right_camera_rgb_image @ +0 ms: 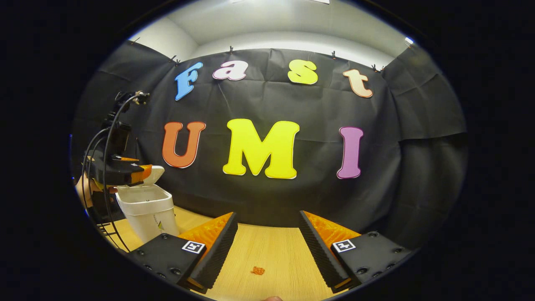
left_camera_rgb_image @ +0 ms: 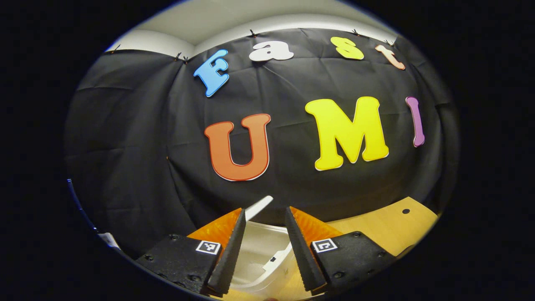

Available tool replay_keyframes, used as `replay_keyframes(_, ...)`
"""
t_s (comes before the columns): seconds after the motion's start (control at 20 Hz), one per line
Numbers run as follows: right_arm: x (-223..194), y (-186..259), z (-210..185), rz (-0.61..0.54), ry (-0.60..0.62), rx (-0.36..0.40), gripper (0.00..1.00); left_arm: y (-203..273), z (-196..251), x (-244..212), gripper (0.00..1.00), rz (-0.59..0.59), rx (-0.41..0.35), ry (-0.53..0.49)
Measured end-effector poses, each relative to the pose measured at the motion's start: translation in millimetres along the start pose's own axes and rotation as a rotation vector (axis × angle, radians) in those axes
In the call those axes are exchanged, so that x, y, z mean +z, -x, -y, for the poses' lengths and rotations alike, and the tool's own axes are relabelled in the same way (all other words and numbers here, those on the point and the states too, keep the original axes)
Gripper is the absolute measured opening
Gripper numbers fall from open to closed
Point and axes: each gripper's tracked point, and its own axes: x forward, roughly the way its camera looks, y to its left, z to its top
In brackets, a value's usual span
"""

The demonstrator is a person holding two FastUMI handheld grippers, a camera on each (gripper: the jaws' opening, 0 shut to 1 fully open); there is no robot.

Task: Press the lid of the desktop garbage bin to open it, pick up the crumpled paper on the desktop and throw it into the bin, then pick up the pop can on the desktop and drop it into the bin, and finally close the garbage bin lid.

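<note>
Here, the white plastic desktop garbage bin [right_camera_rgb_image: 147, 209] is seen standing near the left edge of the light wooden table [right_camera_rgb_image: 276, 255], its lid [right_camera_rgb_image: 155, 172] raised. The left gripper [left_camera_rgb_image: 265, 234] is held just above the bin's open mouth, fingers parted and nothing between them; in the right gripper view it is seen at the bin's rim with black cables trailing from it. The right gripper [right_camera_rgb_image: 267, 246] is held over the table's middle, jaws apart and empty. A small orange crumpled scrap [right_camera_rgb_image: 258, 270] is seen lying on the wood between its fingers.
</note>
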Motion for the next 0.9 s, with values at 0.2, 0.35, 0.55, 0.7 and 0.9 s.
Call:
replay_keyframes(0.2, -12, -7, -1, -0.027, -0.006, 0.001, 0.95, 20, 10, 13, 0.85, 0.032, -0.028, 0.023)
replay_keyframes(0.35, -21, -15, -1, -0.049, -0.003, -0.003, 0.94, 34, 17, 18, 0.94, 0.037, -0.044, 0.045)
replay_keyframes(0.55, -50, -31, -4, -0.109, 0.020, 0.000, 0.94, 50, 24, 15, 0.98, 0.019, -0.059, 0.081)
replay_keyframes(0.7, -91, -46, -7, -0.208, 0.033, 0.006, 0.95, 59, 27, 8, 0.98, -0.004, -0.063, 0.080)
replay_keyframes(0.9, -160, -72, -12, -0.403, 0.046, 0.010, 0.95, 72, 25, 3, 0.98, -0.017, -0.050, 0.088)
